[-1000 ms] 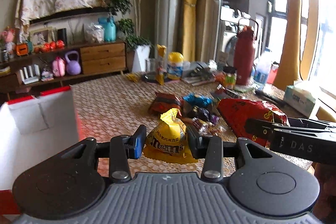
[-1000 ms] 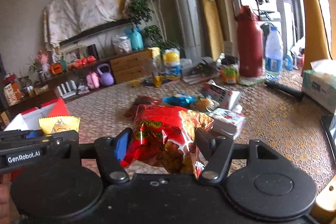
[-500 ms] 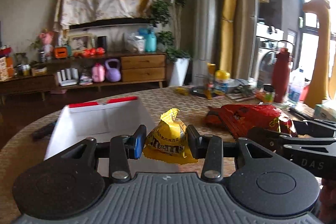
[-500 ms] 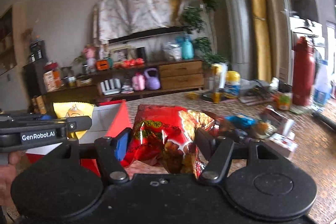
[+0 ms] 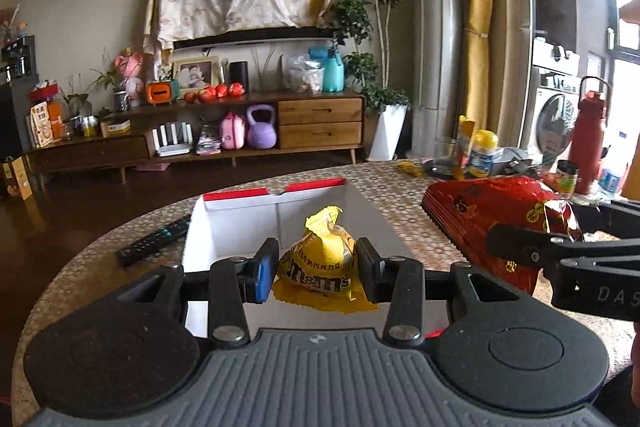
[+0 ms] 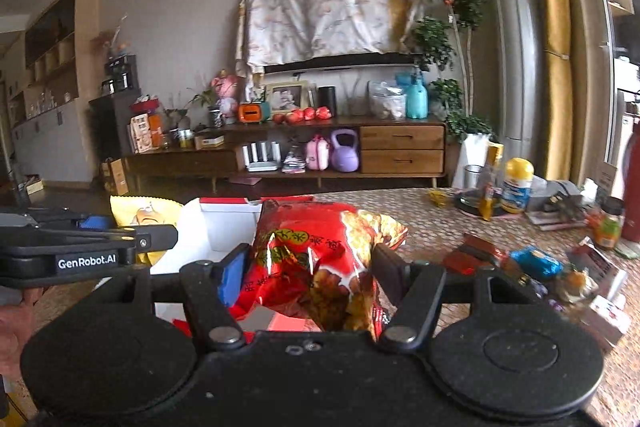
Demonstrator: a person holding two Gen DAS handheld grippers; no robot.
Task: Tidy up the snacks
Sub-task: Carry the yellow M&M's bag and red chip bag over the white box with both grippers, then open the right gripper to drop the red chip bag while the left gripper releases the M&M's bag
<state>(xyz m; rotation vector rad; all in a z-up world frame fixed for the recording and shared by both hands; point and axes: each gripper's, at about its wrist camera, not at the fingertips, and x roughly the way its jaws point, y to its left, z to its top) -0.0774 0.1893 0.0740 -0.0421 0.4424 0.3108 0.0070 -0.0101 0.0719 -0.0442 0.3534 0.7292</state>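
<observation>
Left tool (image 5: pixel 316 269) is pinching a small yellow crinkled candy packet (image 5: pixel 318 263), holding it above the near edge of the white cardboard box with a red rim (image 5: pixel 236 223); right tool (image 6: pixel 308 277) is gripping a large red foil snack bag (image 6: pixel 316 255) just right of that box, over the patterned tabletop (image 6: pixel 436 219).

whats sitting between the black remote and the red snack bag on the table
The open white box with red flaps, seen in the left wrist view: remote to its left, red snack bag to its right.
</observation>
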